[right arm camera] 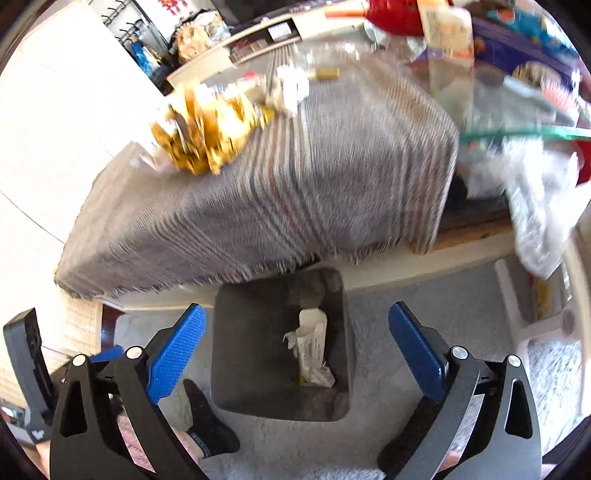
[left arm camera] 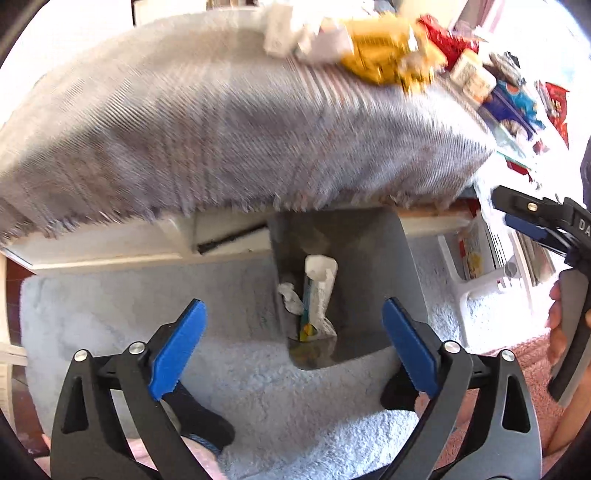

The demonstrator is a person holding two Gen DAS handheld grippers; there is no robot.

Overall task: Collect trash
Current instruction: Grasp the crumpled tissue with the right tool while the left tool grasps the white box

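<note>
A dark grey bin (left arm camera: 388,266) (right arm camera: 236,350) stands on the pale rug below a table edge. Inside it lie a white carton (left arm camera: 319,291) (right arm camera: 314,350) and crumpled paper (left arm camera: 291,299). My left gripper (left arm camera: 295,347) is open and empty, above the bin's near side. My right gripper (right arm camera: 295,350) is open and empty, right above the bin. A gold wrapper (left arm camera: 380,55) (right arm camera: 207,136), white paper scraps (left arm camera: 291,33) (right arm camera: 291,88) and a red wrapper (left arm camera: 447,38) lie on the grey striped cloth (left arm camera: 221,129) (right arm camera: 295,184). The right gripper also shows in the left wrist view (left arm camera: 532,218).
More packets and boxes (left arm camera: 509,99) (right arm camera: 517,44) crowd the table's right end. A clear plastic bag (right arm camera: 535,206) hangs at the right. A white rack with papers (left arm camera: 487,258) stands on the floor. My foot in a dark sock (right arm camera: 210,424) is beside the bin.
</note>
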